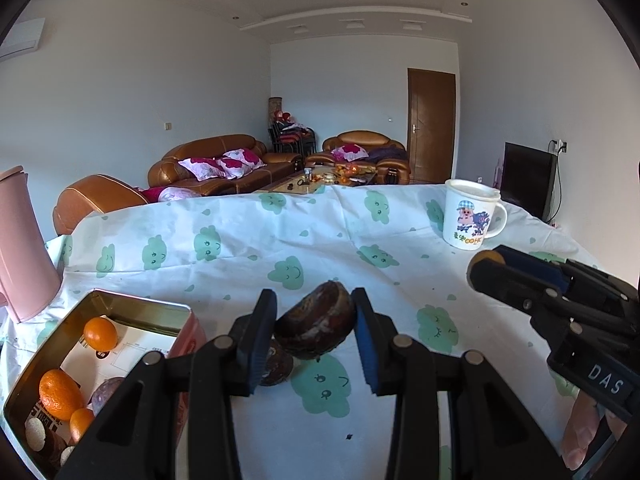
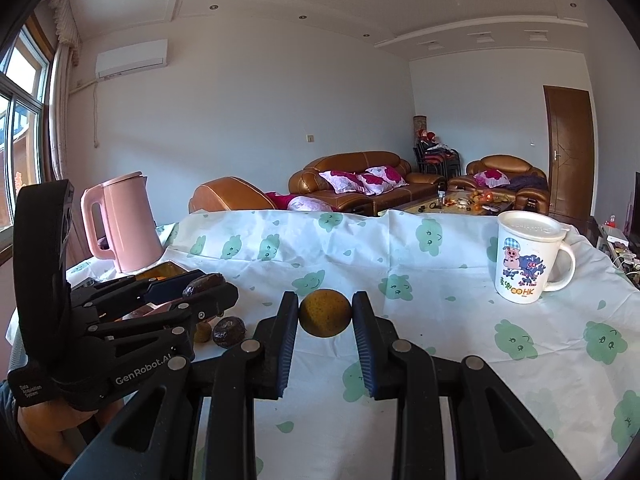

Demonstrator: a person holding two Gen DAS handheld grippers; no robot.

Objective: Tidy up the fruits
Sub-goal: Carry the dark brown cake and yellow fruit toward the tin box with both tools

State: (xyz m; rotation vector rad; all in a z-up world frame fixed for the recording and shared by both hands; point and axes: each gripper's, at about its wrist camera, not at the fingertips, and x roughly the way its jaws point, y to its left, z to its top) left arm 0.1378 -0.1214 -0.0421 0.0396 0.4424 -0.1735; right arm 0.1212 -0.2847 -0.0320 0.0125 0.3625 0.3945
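Now the left tool (image 1: 315, 322) is clamped on a dark wrinkled fruit (image 1: 316, 326), lifted above the tabletop (image 1: 248, 232), with another dark fruit (image 1: 276, 364) lying just below at 7 o'clock. Over at 8 o'clock the open tin (image 1: 188, 316) holds oranges (image 1: 100, 333). The right tool (image 2: 325, 312) grips a yellow-brown round fruit (image 2: 325, 313). A cartoon mug (image 2: 524, 258) stands at 2 o'clock.
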